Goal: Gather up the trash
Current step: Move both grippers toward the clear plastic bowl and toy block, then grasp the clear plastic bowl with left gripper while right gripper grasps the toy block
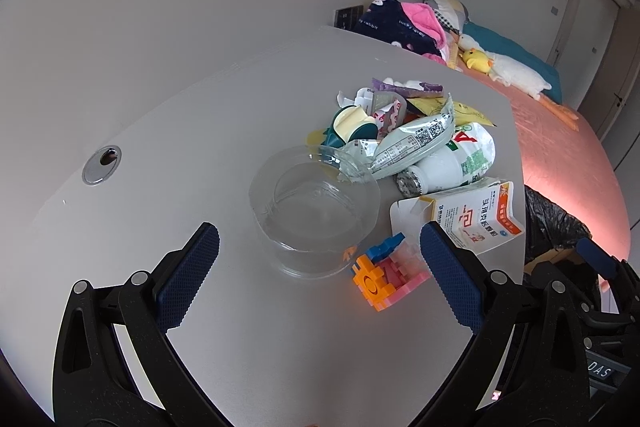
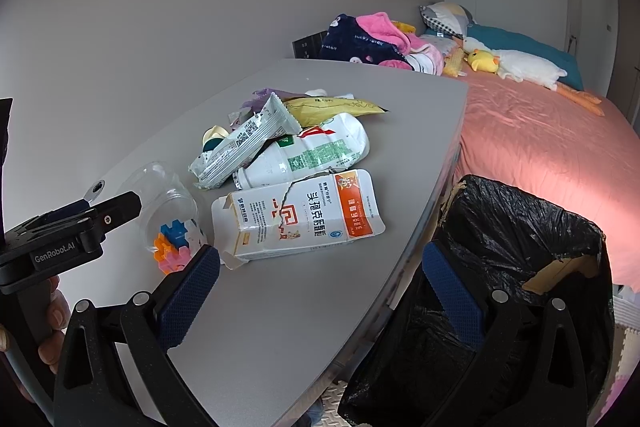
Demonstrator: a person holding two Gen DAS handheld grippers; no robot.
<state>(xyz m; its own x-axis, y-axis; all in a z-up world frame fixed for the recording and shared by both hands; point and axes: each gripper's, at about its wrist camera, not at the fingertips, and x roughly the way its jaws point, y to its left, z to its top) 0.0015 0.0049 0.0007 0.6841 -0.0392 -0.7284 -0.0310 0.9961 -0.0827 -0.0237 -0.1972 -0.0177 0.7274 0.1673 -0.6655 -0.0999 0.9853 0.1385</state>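
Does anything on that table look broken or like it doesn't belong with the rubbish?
Yes. The flattened medicine box nearest the table's edge has a jagged tear across its face. The colourful toy blocks beside the clear plastic tub look like a toy, not trash. The white bottle lies tipped on its side.

Table [image 2: 280, 307]: plain grey.
Bin liner [image 2: 520, 227]: black.
Medicine box [image 2: 304, 215]: white, orange panel.
Bottle [image 2: 320, 151]: white, green print.
Toy blocks [image 1: 384, 267]: orange, blue, pink.
Finger pads [image 1: 188, 279]: blue, cross-hatched.
Bedspread [image 2: 540, 131]: pink.
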